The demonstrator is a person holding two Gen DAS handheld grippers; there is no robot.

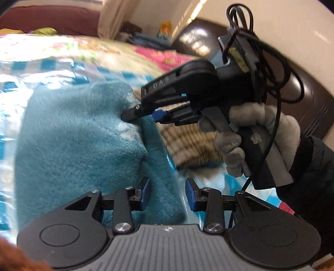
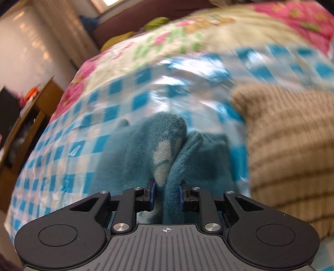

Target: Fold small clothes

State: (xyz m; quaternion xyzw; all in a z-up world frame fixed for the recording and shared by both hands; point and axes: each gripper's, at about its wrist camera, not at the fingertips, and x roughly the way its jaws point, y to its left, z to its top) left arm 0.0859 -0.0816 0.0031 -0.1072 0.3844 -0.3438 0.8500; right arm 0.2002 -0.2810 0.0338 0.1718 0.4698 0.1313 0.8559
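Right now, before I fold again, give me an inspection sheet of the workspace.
Surface: blue-checked sheet over a floral quilt.
Job's things: teal garment, bunched.
Clutter: beige knit beside it.
Grippers: right gripper shut on the teal garment; left gripper open, garment edge between the pads, unpressed.
Cables: black cable looped on the right gripper, held by a gloved hand.
Surroundings: curtain, wooden shelf.

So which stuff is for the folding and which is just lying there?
For the folding:
teal fleece garment
right gripper, shut on it
left gripper, jaws apart around its edge

Just lying about:
tan striped knit
checked sheet
floral quilt
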